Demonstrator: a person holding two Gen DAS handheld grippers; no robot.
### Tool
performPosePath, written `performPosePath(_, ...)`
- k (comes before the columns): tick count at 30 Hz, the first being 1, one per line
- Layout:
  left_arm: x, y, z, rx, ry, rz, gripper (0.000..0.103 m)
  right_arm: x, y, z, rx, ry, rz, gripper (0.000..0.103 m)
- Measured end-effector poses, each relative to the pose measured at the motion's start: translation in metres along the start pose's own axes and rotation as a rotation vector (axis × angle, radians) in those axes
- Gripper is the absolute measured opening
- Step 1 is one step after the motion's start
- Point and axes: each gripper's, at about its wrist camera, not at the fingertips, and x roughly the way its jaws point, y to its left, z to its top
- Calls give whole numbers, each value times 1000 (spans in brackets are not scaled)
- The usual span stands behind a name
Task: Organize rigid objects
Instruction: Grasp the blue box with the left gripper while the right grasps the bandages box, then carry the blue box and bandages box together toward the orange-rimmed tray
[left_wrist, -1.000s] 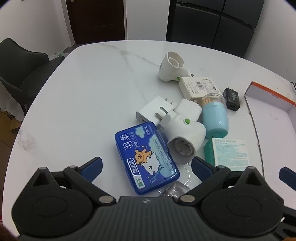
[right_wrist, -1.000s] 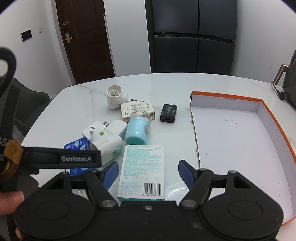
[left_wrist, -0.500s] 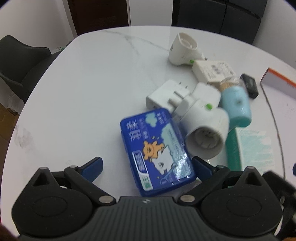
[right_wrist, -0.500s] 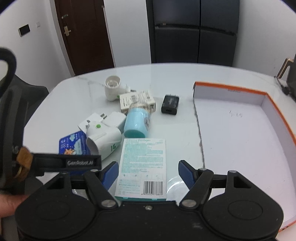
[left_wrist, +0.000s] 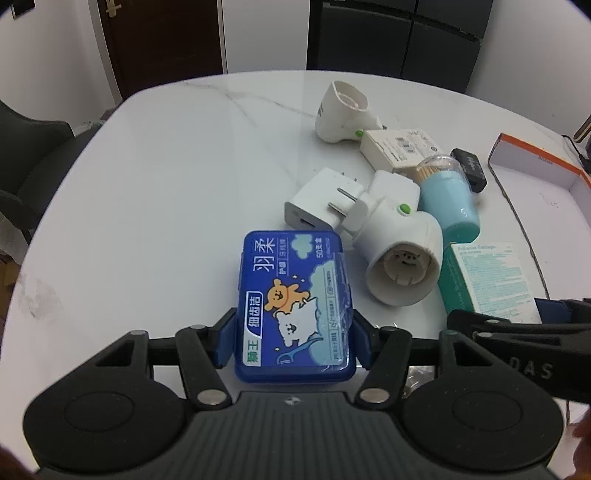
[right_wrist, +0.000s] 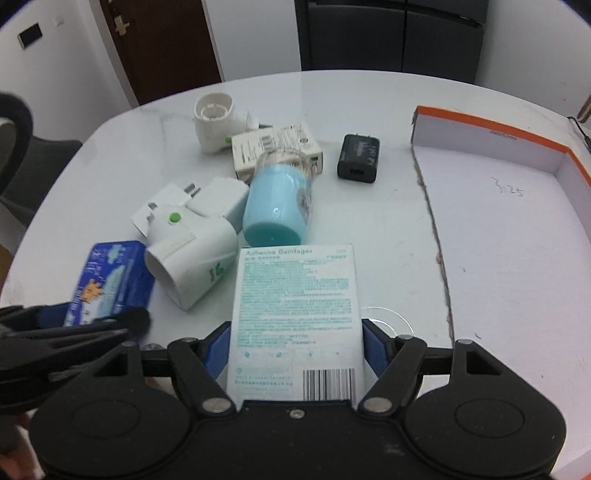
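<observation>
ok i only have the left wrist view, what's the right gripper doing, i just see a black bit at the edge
Observer: The right gripper straddles the adhesive bandages box, with a blue pad at each side. I cannot tell whether they press it.
Operator: and on the far right, anything put away yet
Observer: No items in the part of the orange-edged box that shows, only handwriting on its floor.
</observation>
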Motion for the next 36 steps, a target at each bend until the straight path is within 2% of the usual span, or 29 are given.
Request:
performPosePath(4, -12, 3, -1, -15, -27, -4, 62, -3, -2, 2, 4, -12, 18, 84)
performPosePath(15, -43, -1, 5, -37, -91, -28, 62, -40, 0, 3, -11, -114, 32, 84)
performPosePath(27, -73, -27, 10, -23, -149, -51, 62, -74, -11, 4, -4, -167, 39, 84)
performPosePath(36, -87, -53, 12, 0, -172, -67, 62, -101, -36, -1, 12, -192, 33, 84)
